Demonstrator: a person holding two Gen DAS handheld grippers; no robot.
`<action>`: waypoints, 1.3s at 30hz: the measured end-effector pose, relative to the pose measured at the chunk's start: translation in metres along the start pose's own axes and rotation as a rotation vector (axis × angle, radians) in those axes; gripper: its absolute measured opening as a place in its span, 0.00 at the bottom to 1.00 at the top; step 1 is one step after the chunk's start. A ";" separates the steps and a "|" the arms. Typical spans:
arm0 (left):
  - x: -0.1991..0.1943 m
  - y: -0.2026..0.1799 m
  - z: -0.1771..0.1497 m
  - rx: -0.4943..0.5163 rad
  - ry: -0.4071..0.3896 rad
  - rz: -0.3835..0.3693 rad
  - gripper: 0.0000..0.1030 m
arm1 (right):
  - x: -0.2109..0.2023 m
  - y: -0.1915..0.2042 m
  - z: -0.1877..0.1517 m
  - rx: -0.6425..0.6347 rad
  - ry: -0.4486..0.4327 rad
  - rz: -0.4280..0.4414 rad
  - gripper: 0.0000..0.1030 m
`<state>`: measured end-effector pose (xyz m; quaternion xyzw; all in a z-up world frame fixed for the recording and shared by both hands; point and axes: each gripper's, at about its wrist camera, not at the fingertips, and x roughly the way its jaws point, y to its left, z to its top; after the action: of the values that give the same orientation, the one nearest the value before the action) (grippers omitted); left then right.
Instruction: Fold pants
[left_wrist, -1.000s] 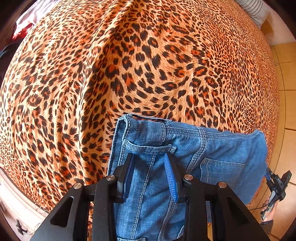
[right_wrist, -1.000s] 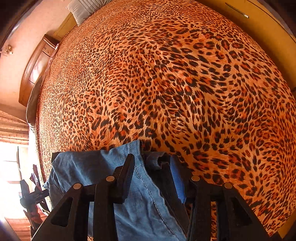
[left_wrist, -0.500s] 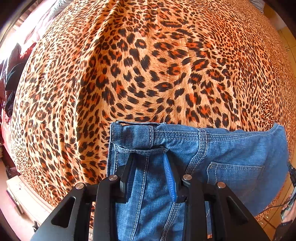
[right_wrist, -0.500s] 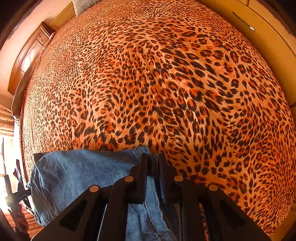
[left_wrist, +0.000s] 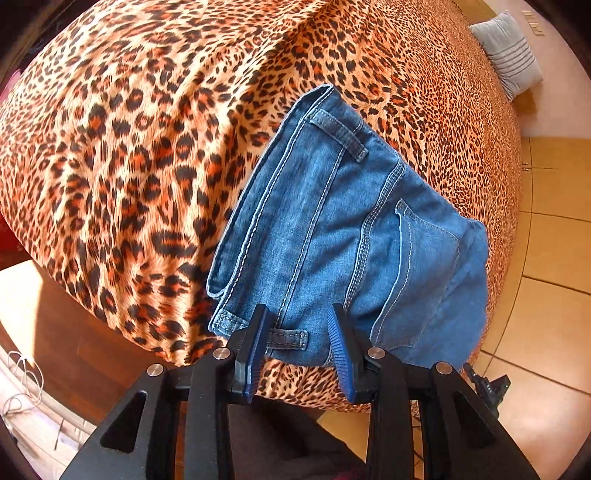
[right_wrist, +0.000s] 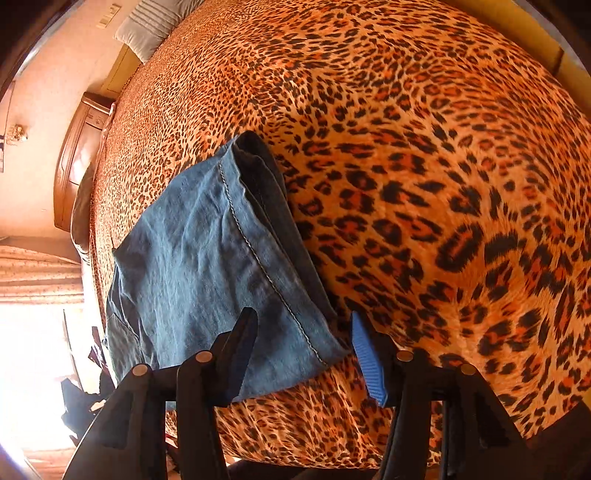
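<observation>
The blue denim pants (left_wrist: 332, 229) lie folded into a compact bundle on the leopard-print bed (left_wrist: 129, 147), near its front edge. The waistband, belt loops and a back pocket face up in the left wrist view. In the right wrist view the pants (right_wrist: 199, 266) show a stitched leg hem on top. My left gripper (left_wrist: 297, 328) is open, its blue pads (left_wrist: 341, 354) either side of the waistband's near edge, holding nothing. My right gripper (right_wrist: 303, 343) is open over the hem's near corner, also empty.
A grey striped pillow (left_wrist: 508, 51) lies at the bed's far end; it also shows in the right wrist view (right_wrist: 155, 26). Tiled floor (left_wrist: 546, 258) runs beside the bed. A wooden cabinet (right_wrist: 79, 158) stands by the wall. Cables lie on the floor (left_wrist: 22, 384).
Both grippers have let go of the pants and pulled back toward the bed's near edge. The right gripper, shut half a second ago, now stands open. The folded bundle lies flat.
</observation>
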<state>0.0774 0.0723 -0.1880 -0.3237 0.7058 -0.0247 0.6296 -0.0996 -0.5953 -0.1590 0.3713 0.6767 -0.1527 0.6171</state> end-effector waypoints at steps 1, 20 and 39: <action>0.001 0.003 -0.002 -0.014 0.014 -0.001 0.30 | 0.000 -0.003 -0.003 0.004 0.000 -0.015 0.52; 0.033 -0.019 -0.004 0.018 -0.056 0.101 0.09 | -0.017 0.018 -0.028 0.026 -0.147 0.012 0.10; -0.025 -0.010 -0.002 0.229 -0.037 0.039 0.30 | -0.048 0.021 -0.035 0.049 -0.202 -0.001 0.25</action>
<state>0.0794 0.0755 -0.1617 -0.2362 0.6928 -0.0871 0.6757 -0.1127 -0.5729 -0.1015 0.3687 0.6075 -0.2063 0.6726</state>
